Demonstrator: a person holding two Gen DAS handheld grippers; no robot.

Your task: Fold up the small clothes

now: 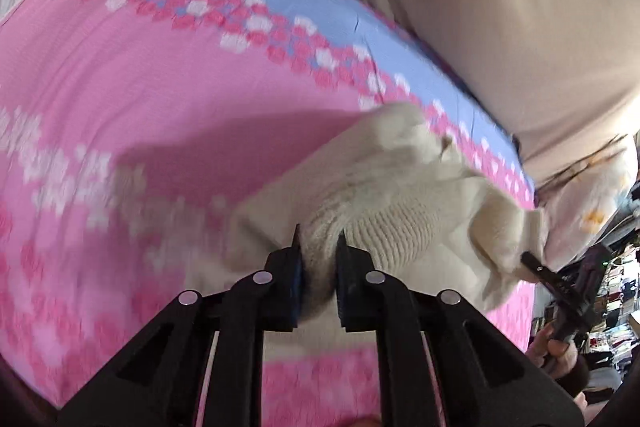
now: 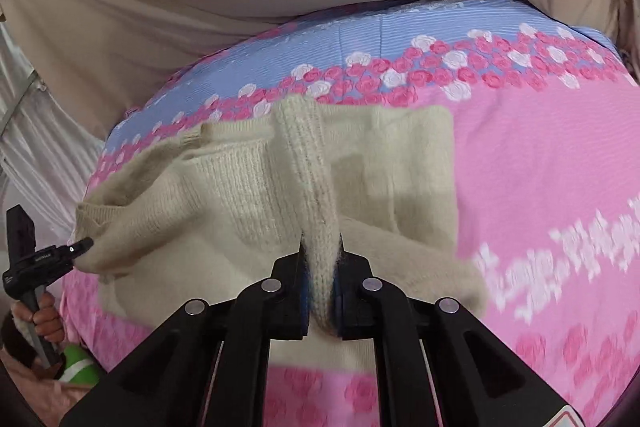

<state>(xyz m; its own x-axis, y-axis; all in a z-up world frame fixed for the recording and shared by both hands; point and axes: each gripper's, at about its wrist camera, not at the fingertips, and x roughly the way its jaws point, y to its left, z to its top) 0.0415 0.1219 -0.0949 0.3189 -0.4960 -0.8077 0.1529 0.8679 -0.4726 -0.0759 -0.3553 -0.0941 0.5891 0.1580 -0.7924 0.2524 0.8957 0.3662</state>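
pinching a ribbed fold of the cream knit sweater (image 2: 248, 187) between its fingers, the right gripper (image 2: 320, 247) holds one edge; the left gripper (image 1: 318, 243) clamps another bunch, sweater spreading ahead over the pink floral bedspread (image 2: 540, 155).

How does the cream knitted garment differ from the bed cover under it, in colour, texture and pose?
The cream knitted garment is one plain colour; the bed cover is pink with a blue band and printed roses. The garment is thick and ribbed, the cover thin and smooth. The garment is bunched and pulled up, since the left claw and the right claw are each shut on a fold of it; the cover lies spread flat. Both are soft textiles.
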